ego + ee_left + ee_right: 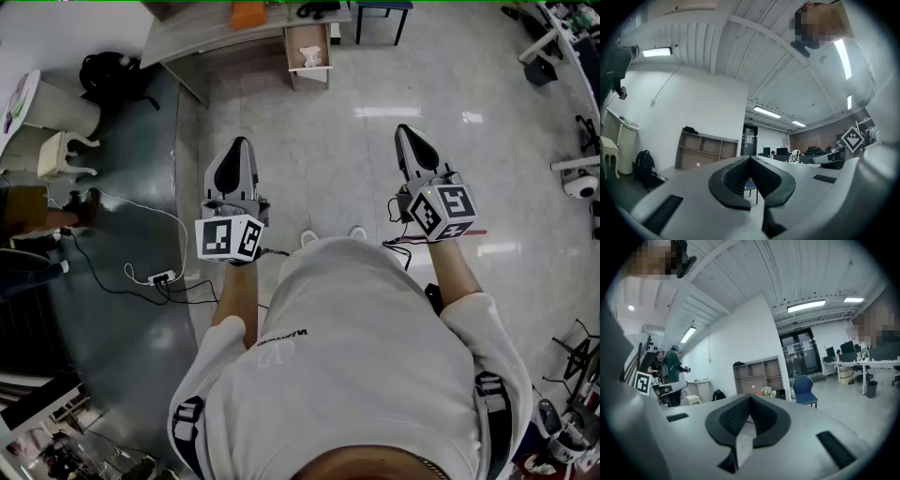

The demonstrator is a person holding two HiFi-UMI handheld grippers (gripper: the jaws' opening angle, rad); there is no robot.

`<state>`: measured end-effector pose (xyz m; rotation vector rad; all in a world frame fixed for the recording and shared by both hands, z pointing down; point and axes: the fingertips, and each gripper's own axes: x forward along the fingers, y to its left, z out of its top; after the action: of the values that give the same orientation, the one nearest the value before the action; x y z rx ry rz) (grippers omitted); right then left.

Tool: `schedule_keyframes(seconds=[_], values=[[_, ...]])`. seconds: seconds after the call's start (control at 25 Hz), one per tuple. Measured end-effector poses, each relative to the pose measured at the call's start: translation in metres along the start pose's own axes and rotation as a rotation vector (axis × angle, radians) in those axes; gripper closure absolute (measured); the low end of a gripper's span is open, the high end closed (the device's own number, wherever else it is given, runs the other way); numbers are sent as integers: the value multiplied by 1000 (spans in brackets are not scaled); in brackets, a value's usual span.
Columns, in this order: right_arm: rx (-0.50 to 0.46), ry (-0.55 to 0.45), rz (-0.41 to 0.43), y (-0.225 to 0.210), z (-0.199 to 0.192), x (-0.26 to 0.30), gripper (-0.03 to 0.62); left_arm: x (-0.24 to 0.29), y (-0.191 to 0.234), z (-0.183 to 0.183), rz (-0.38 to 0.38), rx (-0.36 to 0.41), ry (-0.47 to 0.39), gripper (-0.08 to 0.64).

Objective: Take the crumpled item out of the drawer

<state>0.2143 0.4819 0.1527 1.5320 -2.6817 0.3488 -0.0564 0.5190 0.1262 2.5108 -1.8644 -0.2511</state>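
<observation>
A small wooden drawer unit (307, 66) stands on the floor far ahead, its top drawer open. A white crumpled item (310, 56) lies in that drawer. I hold both grippers at waist height, pointing forward and well short of the unit. My left gripper (240, 142) is shut with nothing between its jaws, and its pads meet in the left gripper view (750, 159). My right gripper (405, 131) is likewise shut and empty, its pads closed together in the right gripper view (750, 398).
A long low shelf unit (225, 36) runs beside the drawer unit, with an orange thing (248, 14) on it. Cables and a power strip (161, 277) lie on the floor at left, near a black backpack (111, 73) and white stool (64, 155). A blue chair (805, 389) and a standing person (672, 366) are across the room.
</observation>
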Motion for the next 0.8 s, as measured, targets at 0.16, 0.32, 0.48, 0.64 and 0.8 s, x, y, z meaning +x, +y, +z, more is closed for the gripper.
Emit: schedule_keyframes(seconds=[0.16,0.32,0.48,0.64,0.8], values=[[8,0,-1,4,1,1,592,-3,3,1,2,-5,1,558],[19,14,17,15,-3,6,591,-5,9,1,-10,-10,0,558],[27,26,12,27,-10,12,591,-8,18,-2,-26,-21,6,558],[34,28,0,39,-15,20,591,-13,32,-5,-43,-28,11,558],[11,29,-1,52,-14,29,591,-18,47,-11,-55,-31,25,558]])
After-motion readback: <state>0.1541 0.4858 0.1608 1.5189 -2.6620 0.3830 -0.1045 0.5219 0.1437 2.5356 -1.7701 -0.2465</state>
